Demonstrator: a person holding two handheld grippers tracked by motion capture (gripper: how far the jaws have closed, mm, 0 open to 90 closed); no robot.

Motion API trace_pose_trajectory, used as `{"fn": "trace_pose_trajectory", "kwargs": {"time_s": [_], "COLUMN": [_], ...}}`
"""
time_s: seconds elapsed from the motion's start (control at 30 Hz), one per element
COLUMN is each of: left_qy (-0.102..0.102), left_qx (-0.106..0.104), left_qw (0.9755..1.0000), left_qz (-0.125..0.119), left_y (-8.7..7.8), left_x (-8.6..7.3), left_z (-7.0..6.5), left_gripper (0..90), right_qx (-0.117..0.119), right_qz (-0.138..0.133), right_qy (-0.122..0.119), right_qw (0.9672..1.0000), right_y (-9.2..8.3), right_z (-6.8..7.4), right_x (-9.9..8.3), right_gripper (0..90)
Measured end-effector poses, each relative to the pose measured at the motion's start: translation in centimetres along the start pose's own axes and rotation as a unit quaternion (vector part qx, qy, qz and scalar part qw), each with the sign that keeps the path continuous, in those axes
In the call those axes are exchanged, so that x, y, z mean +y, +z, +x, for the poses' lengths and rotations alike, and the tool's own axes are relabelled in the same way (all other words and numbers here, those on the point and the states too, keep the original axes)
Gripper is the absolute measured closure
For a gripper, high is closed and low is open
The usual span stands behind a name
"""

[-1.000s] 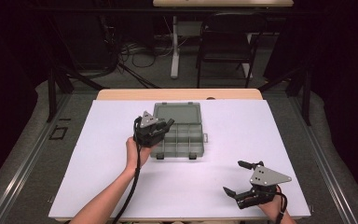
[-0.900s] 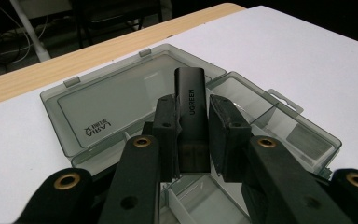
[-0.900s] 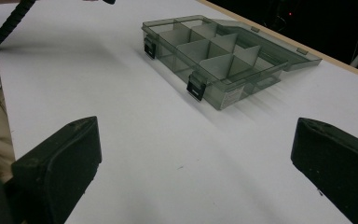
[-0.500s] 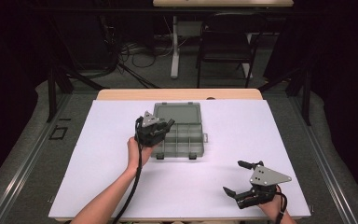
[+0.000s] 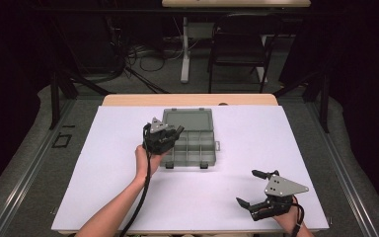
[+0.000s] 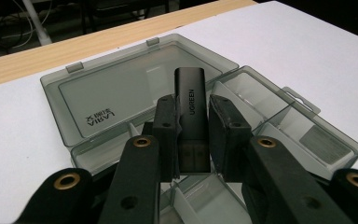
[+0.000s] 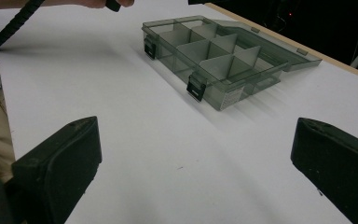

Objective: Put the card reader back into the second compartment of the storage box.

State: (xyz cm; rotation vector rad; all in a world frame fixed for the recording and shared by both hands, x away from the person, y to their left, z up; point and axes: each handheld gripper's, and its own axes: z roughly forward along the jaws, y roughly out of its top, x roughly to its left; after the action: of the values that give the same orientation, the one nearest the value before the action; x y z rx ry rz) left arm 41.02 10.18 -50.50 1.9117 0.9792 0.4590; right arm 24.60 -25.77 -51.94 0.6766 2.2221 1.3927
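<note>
In the high view, a white table (image 5: 103, 187) carries a smoky plastic organizer box (image 5: 193, 148) near its centre, lid (image 5: 187, 120) thrown flat open toward twelve o'clock. The left gripper (image 5: 170, 134) hangs over the box's nine o'clock edge, borne by a hand (image 5: 146, 159) reaching in from six o'clock. The right gripper (image 5: 250, 188) sits at about four o'clock from the box, well apart from it, jaws spread wide with nothing between them.

In the left gripper view, the jaws are clamped on a black adapter (image 6: 191, 109) marked UGREEN, which stands on end between the pads (image 6: 225, 128). It is held above the box's compartments (image 6: 279, 116), with the open lid (image 6: 121, 93) lying beyond at eleven o'clock.

In the right gripper view, the two pads (image 7: 58, 161) stand far apart above bare table (image 7: 182, 172). The box (image 7: 219, 60) lies ahead at about one o'clock, its dividers showing and two dark latches (image 7: 196, 87) on its near wall.
</note>
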Motion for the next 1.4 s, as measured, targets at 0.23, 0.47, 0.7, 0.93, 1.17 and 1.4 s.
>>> {"fn": "trace_pose_trajectory", "kwargs": {"time_s": [0.23, 0.47, 0.7, 0.93, 1.17, 1.4], "left_qy": [0.000, -0.004, -0.008, -0.007, -0.007, -0.010], "left_qx": [0.007, 0.009, 0.012, 0.012, 0.012, 0.010], "left_qw": [1.0000, 0.9999, 0.9999, 0.9998, 0.9998, 0.9995], "left_qz": [0.002, 0.007, 0.010, 0.014, 0.017, 0.029], "left_y": [0.5, 1.0, 1.2, 1.5, 1.7, 2.3], "left_x": [0.0, -0.1, -0.2, -0.2, -0.3, -0.3], "left_z": [-0.2, -0.2, 0.0, 0.0, -0.1, -0.3], "left_gripper": [73.8, 73.9, 73.8, 73.8, 73.8, 73.5], "right_qx": [0.000, 0.001, 0.001, 0.001, 0.001, 0.002], "right_qz": [0.000, 0.000, 0.000, 0.000, 0.000, 0.000], "right_qy": [-0.001, -0.002, -0.001, -0.001, -0.001, -0.001], "right_qw": [1.0000, 1.0000, 1.0000, 1.0000, 1.0000, 1.0000], "right_y": [-0.1, 0.0, 0.0, 0.1, 0.1, 0.1], "right_z": [0.0, 0.0, 0.0, 0.0, 0.0, 0.0], "right_x": [0.0, 0.1, 0.0, 0.0, 0.0, 0.0], "right_gripper": [1.2, 1.2, 1.2, 1.3, 1.3, 1.3]}}
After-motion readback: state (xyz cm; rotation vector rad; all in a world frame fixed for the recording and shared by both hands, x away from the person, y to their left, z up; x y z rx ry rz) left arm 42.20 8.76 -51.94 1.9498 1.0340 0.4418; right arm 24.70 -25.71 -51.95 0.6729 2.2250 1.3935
